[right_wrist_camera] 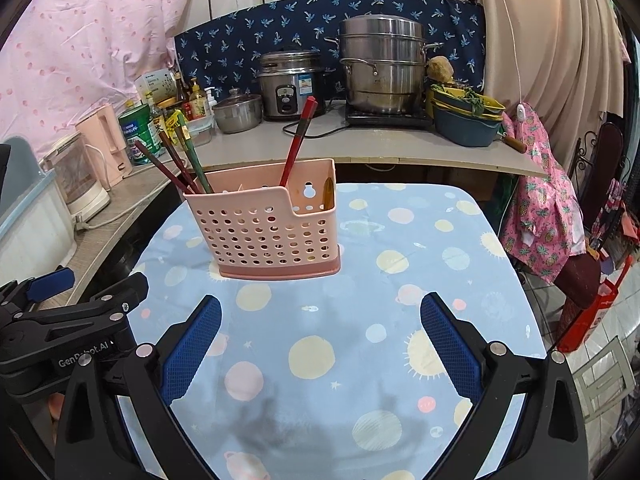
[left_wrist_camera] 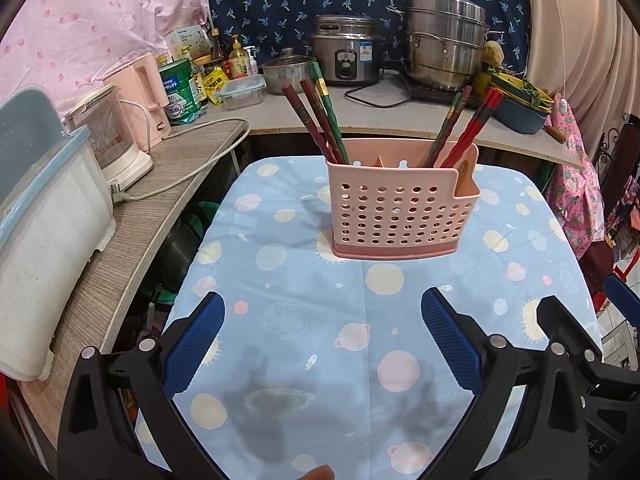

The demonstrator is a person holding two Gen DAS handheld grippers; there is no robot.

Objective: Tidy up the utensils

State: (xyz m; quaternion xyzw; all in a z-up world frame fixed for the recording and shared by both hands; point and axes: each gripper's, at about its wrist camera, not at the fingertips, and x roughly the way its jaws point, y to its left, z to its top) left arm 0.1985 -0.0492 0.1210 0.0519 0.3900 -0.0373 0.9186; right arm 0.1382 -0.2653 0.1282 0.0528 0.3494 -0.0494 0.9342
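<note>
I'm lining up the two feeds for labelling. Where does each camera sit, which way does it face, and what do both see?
Left wrist: on the left gripper, angled down at the tablecloth and the pink utensil holder; own open blue fingers, right gripper at the right edge.
Right wrist: on the right gripper, same tilt, holder to its left; own open fingers, left gripper at the left edge.
Shared: holder, chopsticks, rice cooker, steamer pot.

Pink perforated plastic utensil holder [left_wrist_camera: 394, 216], darker pink base. Chopsticks in it: dark red-brown and green set [left_wrist_camera: 316, 120] on the left, red-and-black set [left_wrist_camera: 472, 128] on the right. Light blue tablecloth [left_wrist_camera: 304, 320] printed with pastel yellow, pink, white planets and suns. Navy backsplash cloth [right_wrist_camera: 280, 28], pale palm print. Gripper pads [right_wrist_camera: 192, 352] blue, textured; frames black.
</note>
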